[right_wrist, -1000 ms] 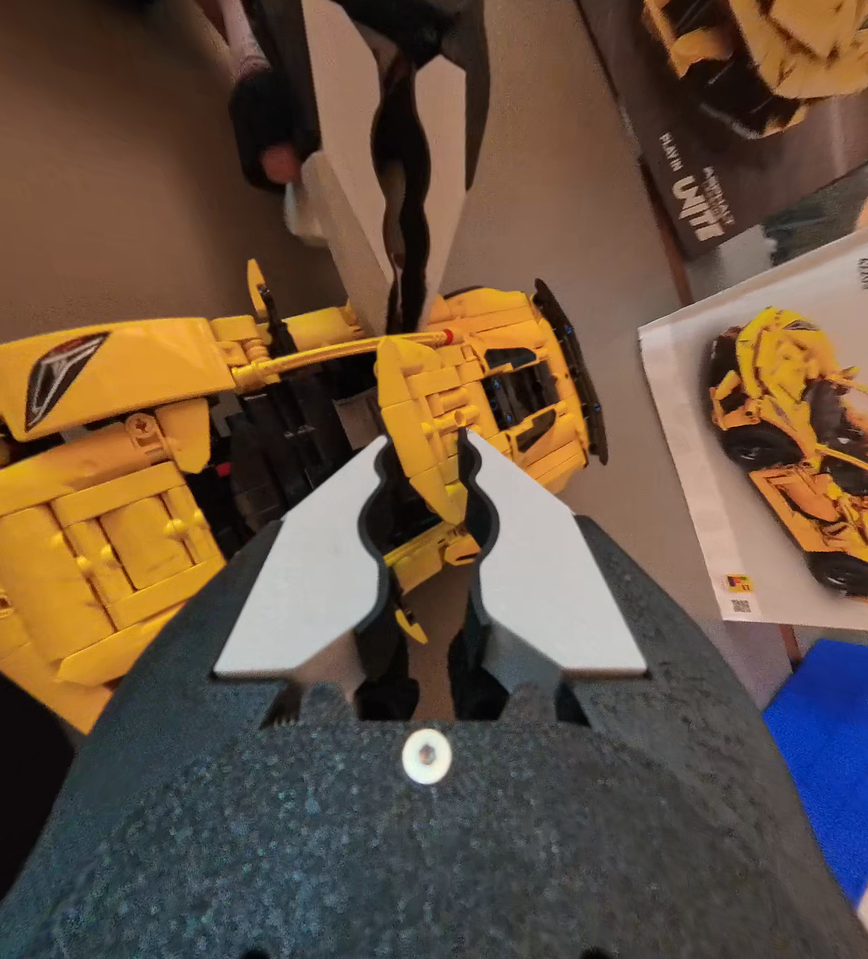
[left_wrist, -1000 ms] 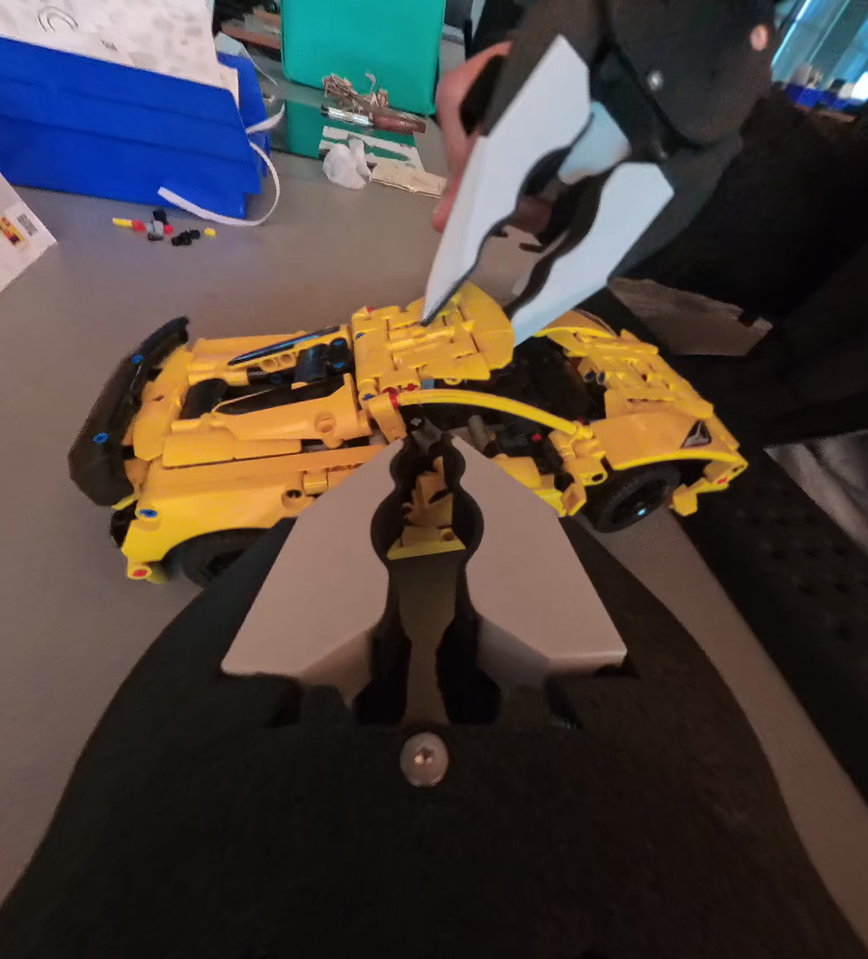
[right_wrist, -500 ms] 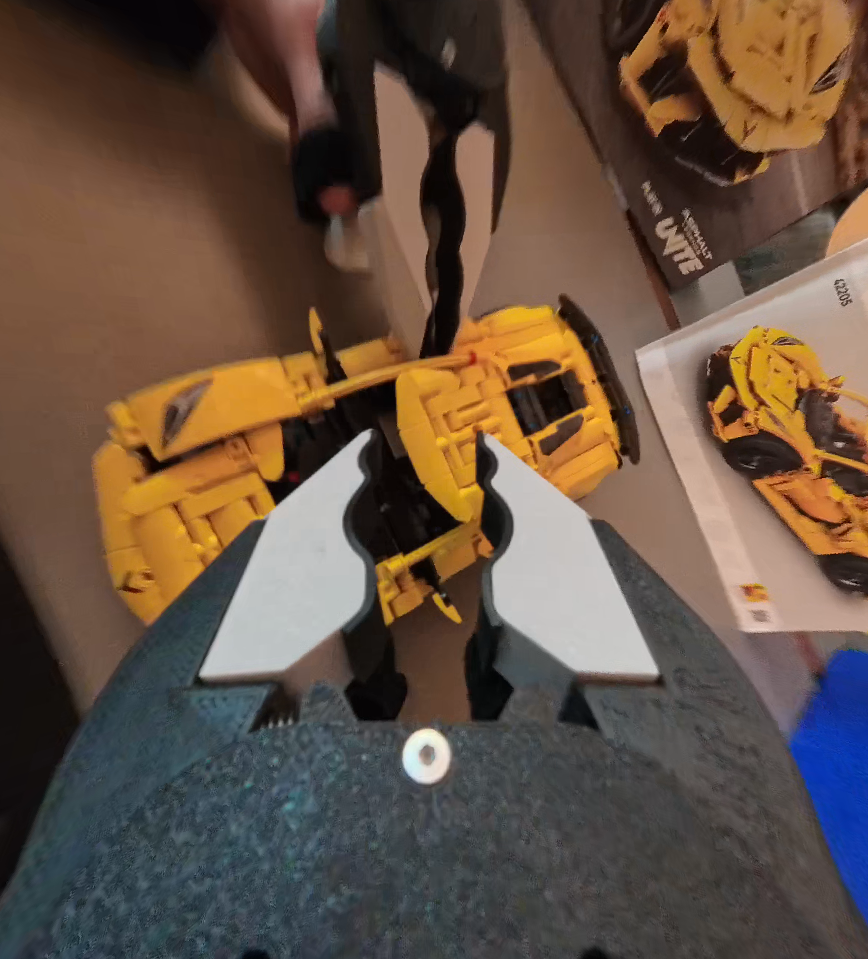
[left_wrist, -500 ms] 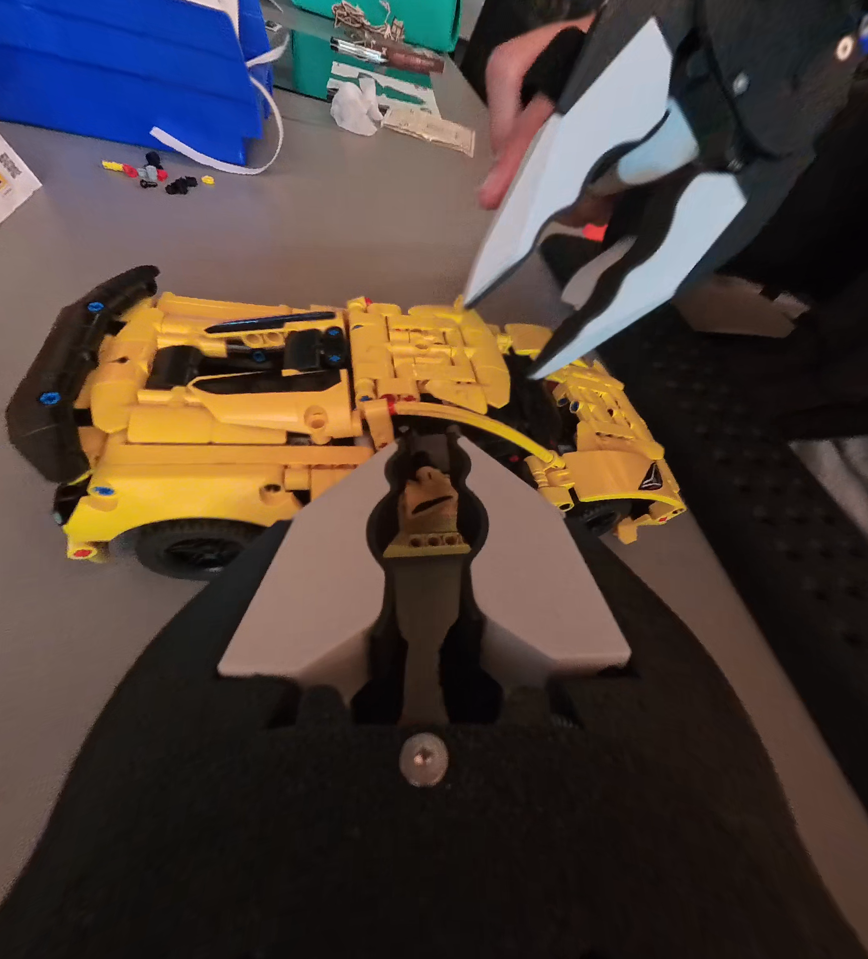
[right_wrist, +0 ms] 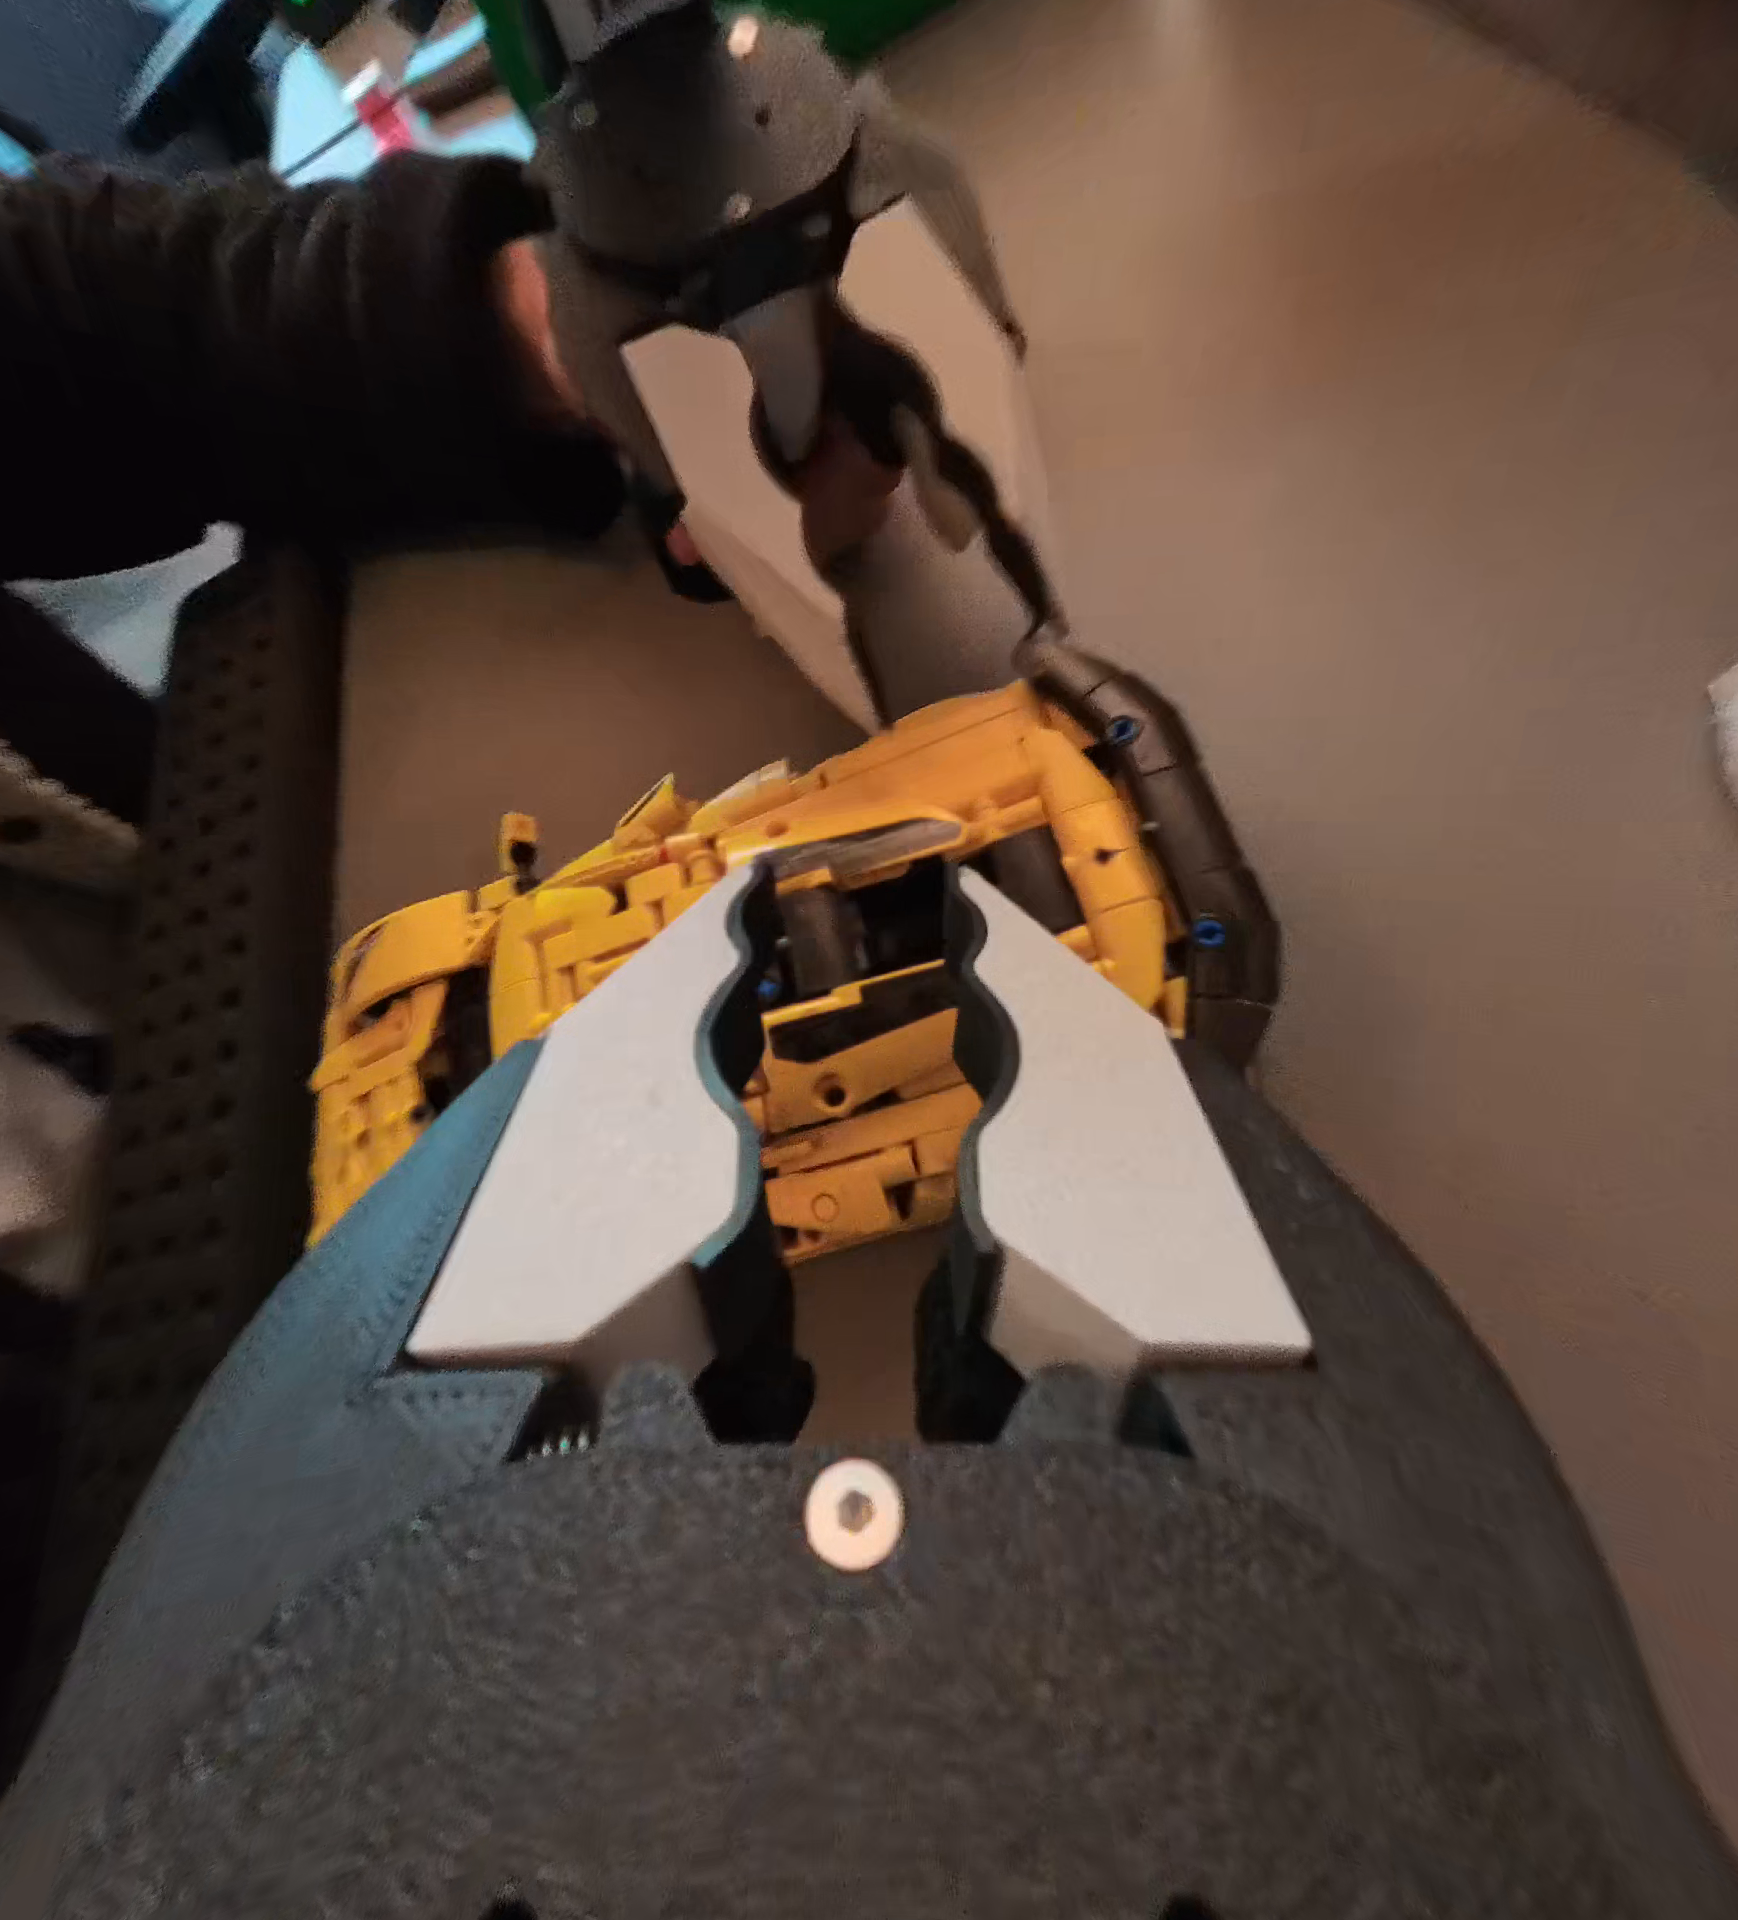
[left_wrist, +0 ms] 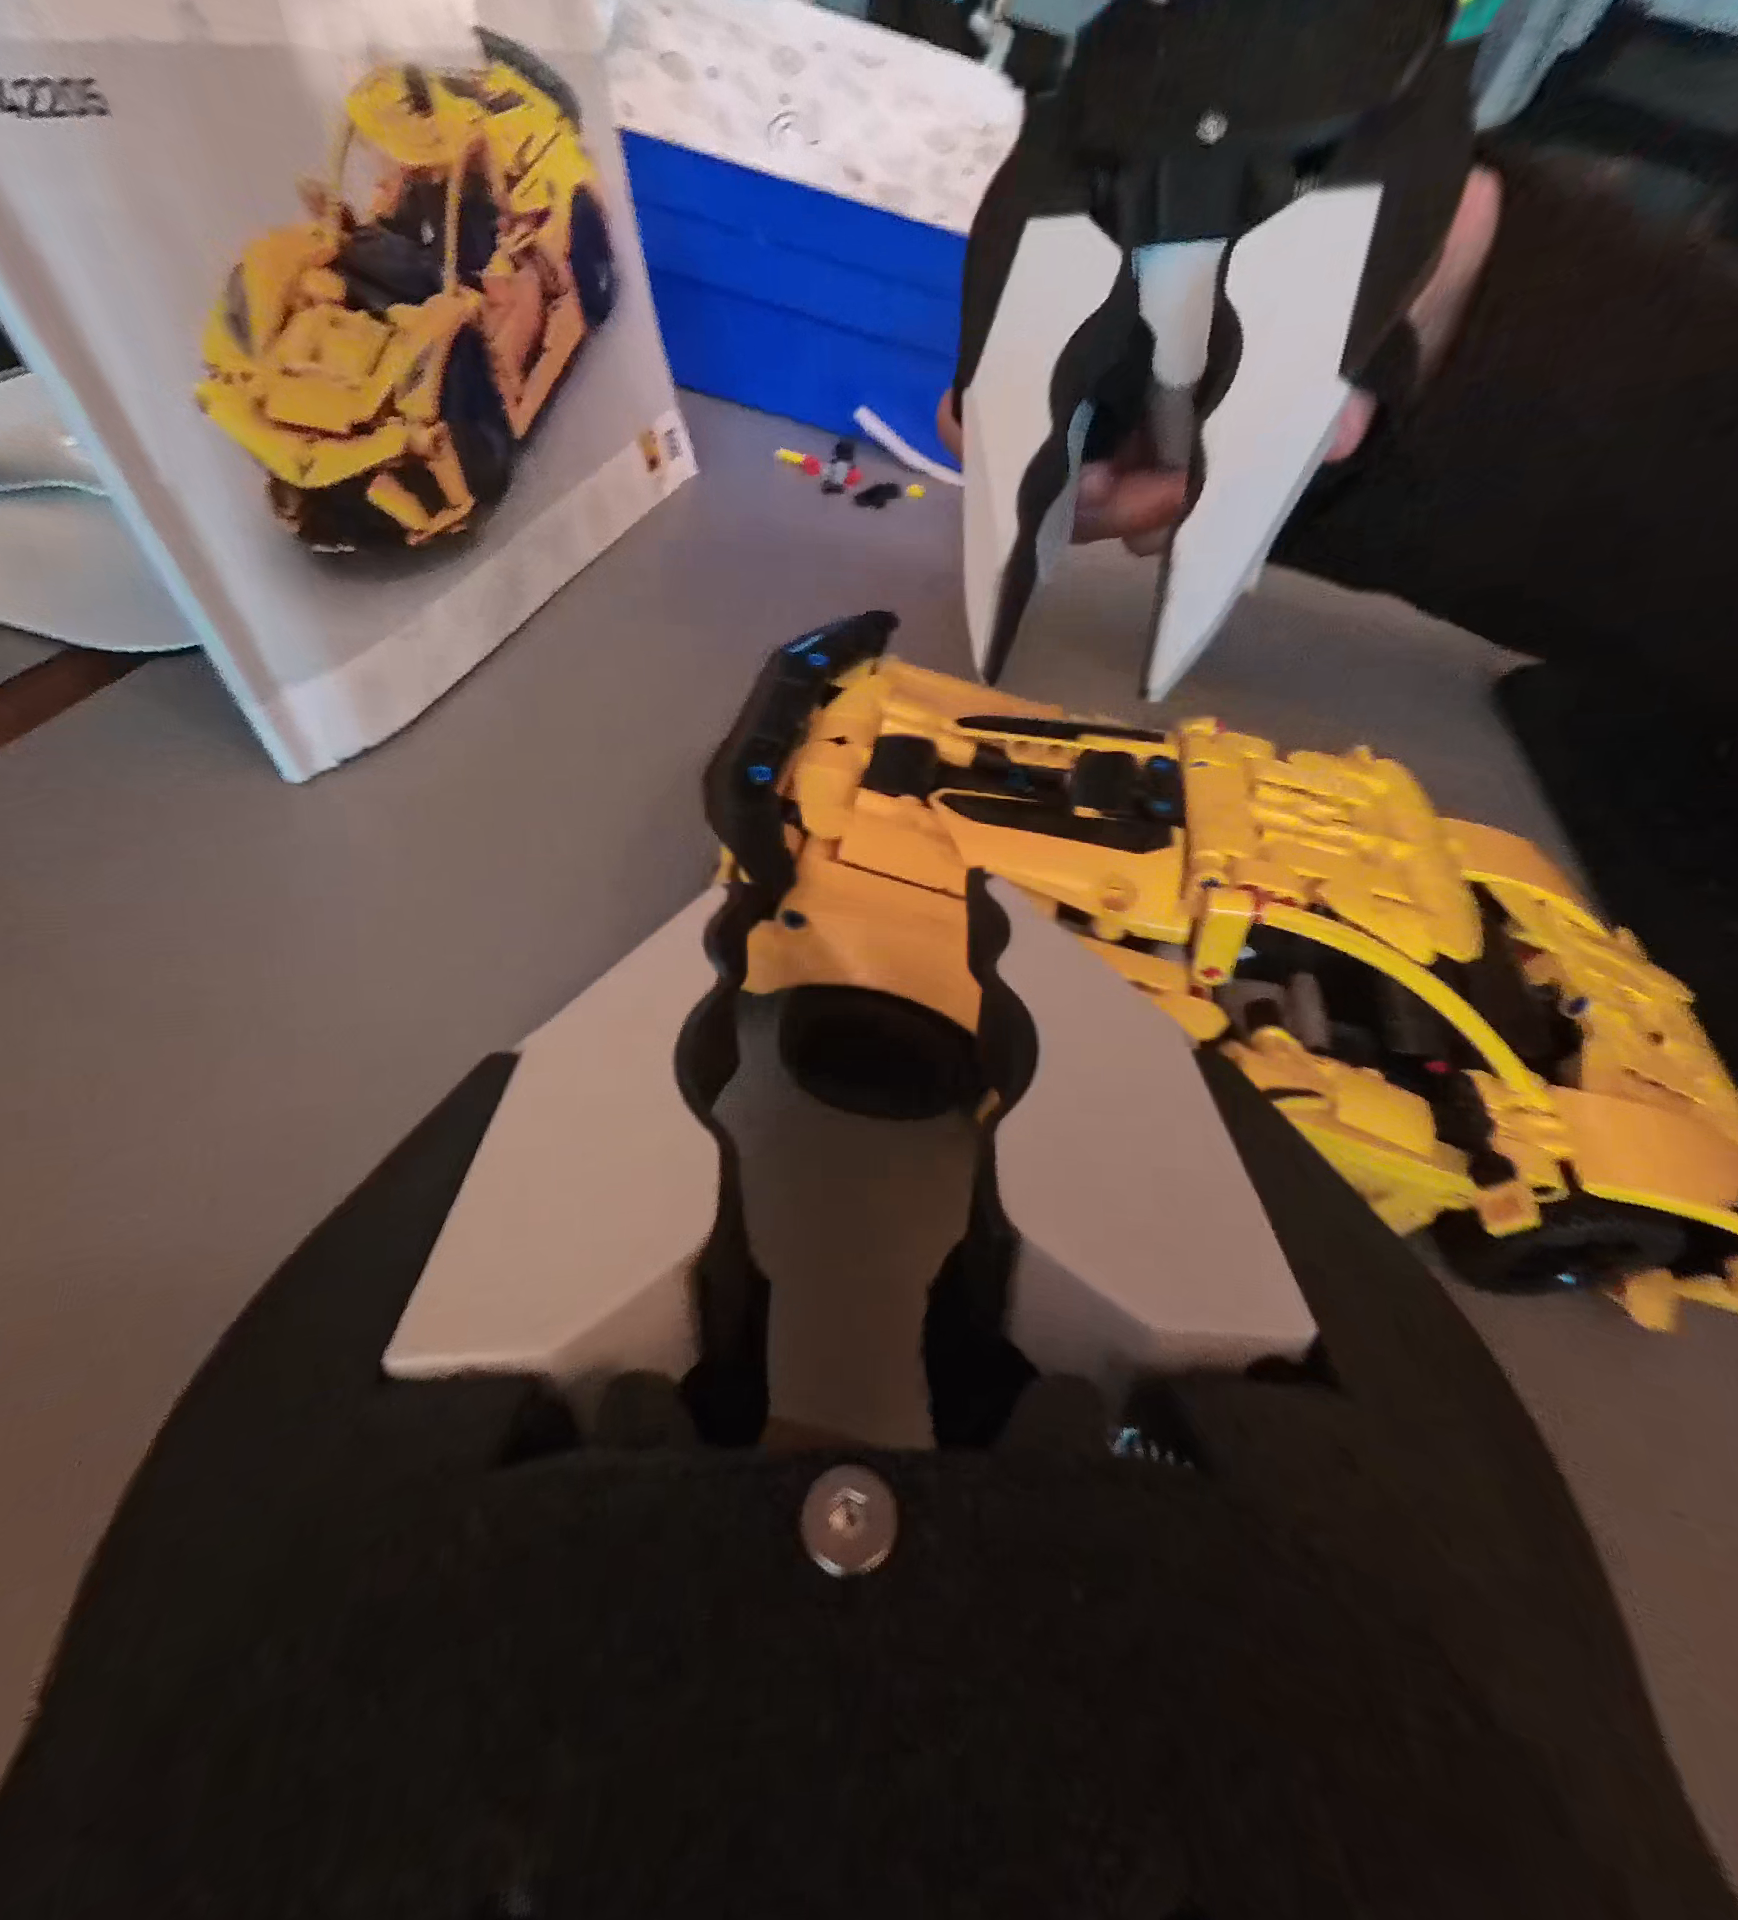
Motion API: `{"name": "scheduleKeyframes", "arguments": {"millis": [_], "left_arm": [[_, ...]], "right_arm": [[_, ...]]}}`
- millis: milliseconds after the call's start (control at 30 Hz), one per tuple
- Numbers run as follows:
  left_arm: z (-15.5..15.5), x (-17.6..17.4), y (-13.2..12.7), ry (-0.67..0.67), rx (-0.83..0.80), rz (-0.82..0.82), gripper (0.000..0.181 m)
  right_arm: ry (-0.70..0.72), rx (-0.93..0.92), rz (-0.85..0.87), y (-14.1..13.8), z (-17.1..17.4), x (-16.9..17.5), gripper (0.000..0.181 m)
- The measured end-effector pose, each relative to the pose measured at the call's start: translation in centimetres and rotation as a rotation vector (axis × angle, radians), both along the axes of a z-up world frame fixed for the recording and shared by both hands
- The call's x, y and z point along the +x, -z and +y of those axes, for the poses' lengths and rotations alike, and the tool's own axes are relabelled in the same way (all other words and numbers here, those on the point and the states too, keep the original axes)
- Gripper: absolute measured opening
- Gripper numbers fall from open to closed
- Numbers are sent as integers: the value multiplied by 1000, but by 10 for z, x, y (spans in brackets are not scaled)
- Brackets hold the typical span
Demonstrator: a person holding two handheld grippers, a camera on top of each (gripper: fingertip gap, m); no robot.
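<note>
A yellow and black brick-built sports car [left_wrist: 1208,883] stands on the grey table [left_wrist: 221,987]. My left gripper [left_wrist: 849,899] is open and empty, low at the car's rear corner, with the rear wheel [left_wrist: 875,1049] showing between its fingers. My right gripper [right_wrist: 857,878] is open and empty, held above the car's rear deck [right_wrist: 875,1049]. It also shows in the left wrist view [left_wrist: 1067,681], pointing down over the black rear wing [left_wrist: 792,717]. The left gripper shows in the right wrist view [right_wrist: 958,675] beside the wing.
A white booklet with a picture of a yellow car [left_wrist: 325,364] stands at the back left. A blue bin [left_wrist: 792,291] sits behind it, with small loose pieces [left_wrist: 844,473] on the table. A black perforated mat [right_wrist: 221,831] lies beside the car's front. A dark sleeve [right_wrist: 169,343] holds the left gripper. The tips of one gripper are about 6 centimeters away from the tips of the other. About 4 centimeters separates my right fingertips from the black rear wing [left_wrist: 792,717]. It turns up in the right wrist view [right_wrist: 1174,853] as well.
My left gripper has let go of the yellow side part, opened wider and moved to the car's rear. My right gripper has moved from the roof to over the rear deck.
</note>
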State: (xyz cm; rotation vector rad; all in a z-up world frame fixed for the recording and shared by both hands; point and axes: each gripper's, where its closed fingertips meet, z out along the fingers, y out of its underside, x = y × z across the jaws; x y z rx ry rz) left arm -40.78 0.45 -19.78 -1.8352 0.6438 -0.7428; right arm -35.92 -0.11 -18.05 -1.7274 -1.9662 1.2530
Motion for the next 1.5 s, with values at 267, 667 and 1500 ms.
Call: {"name": "scheduleKeyframes", "arguments": {"millis": [267, 667, 1500], "left_arm": [[9, 3, 12, 3, -86, 25, 42], [5, 4, 10, 19, -56, 39, 21], [2, 8, 9, 6, -5, 85, 12]], "right_arm": [[-83, -94, -235, 24, -13, -9, 35], [84, -110, 40, -9, -26, 0, 13], [-27, 53, 440, -35, -58, 40, 20]]}}
